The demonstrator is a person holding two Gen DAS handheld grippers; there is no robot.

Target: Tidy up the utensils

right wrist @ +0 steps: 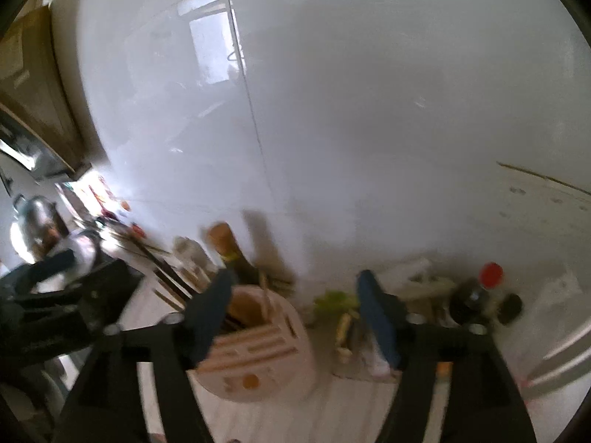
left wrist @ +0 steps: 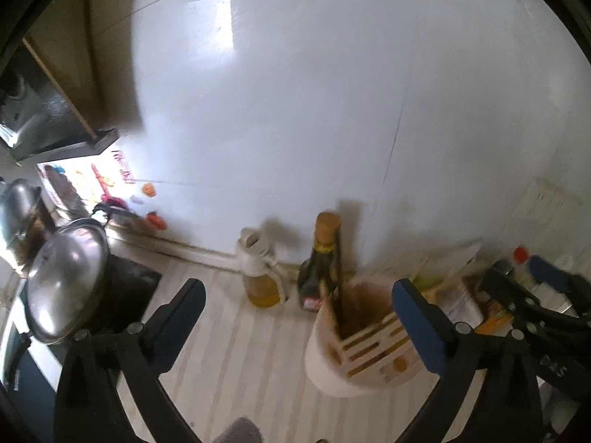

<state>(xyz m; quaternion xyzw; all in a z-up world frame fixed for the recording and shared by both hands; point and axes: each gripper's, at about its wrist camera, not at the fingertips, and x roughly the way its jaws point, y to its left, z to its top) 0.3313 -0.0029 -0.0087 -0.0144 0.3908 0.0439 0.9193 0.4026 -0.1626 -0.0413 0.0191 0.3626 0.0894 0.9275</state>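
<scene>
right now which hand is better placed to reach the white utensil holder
Probably the right. In its own view, the right tongs open around the white slotted utensil holder. The left tongs, also open, have it off towards their right finger.

Open, empty right gripper [right wrist: 295,313] above pale utensil holder [right wrist: 258,350], dark bottle [right wrist: 236,258] behind.
</scene>
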